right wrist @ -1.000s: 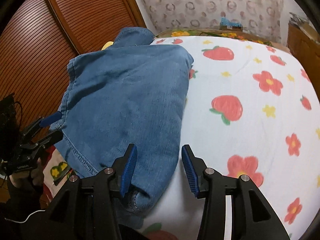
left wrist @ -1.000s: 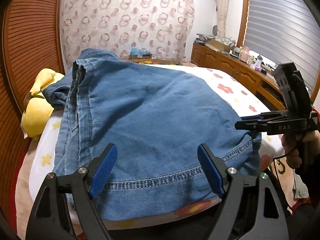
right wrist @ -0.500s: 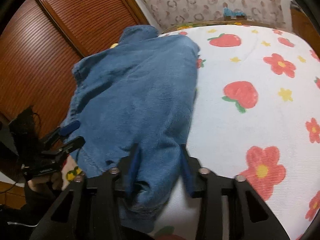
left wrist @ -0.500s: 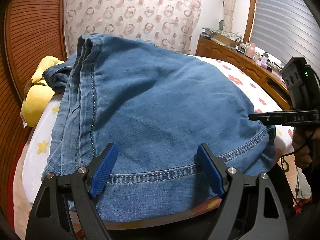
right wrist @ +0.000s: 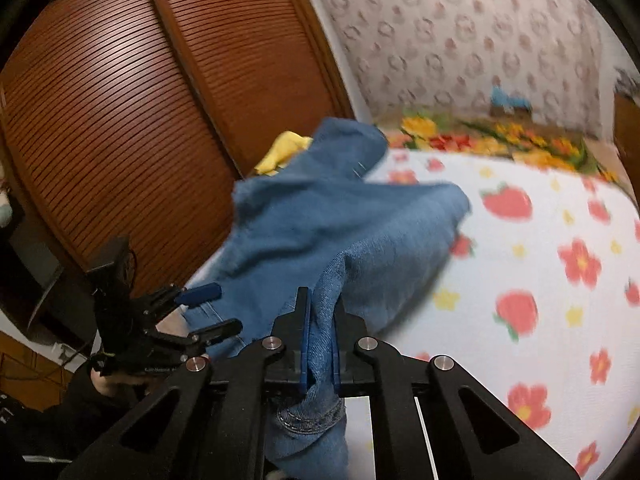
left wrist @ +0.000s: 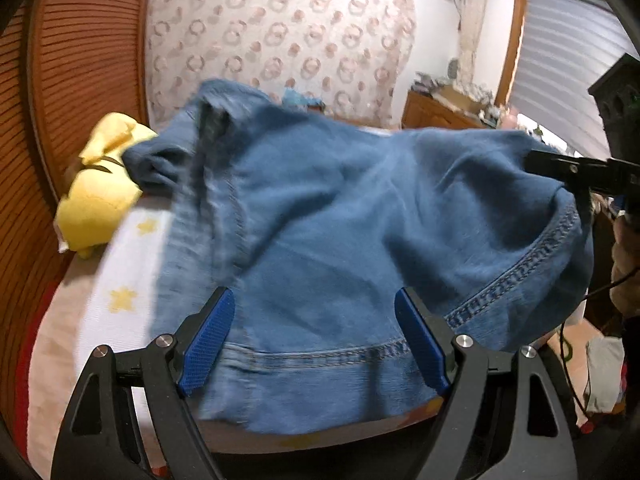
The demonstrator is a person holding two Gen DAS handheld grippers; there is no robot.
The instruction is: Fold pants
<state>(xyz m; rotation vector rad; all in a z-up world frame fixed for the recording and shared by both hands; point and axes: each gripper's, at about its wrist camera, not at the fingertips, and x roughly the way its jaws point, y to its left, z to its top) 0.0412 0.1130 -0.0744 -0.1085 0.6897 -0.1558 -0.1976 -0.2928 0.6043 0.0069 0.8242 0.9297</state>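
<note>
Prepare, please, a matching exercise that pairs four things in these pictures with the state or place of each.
Things:
1. left gripper
2. right gripper
3. jeans
4. yellow plush toy

States or places:
A. lies at the bed's edge by the wooden wardrobe
B. shut on denim
C. open, hem between its fingers
D. one corner lifted off the bedspread

Pairs: 1-C, 2-B, 3-D, 4-A

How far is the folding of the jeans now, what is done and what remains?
Done: the jeans already lie doubled on the bed. In hand: the right hand-held gripper is shut on the hem corner and lifts it; the left hand-held gripper is open around the hem. Left: the left grasp, then the fold across.
</note>
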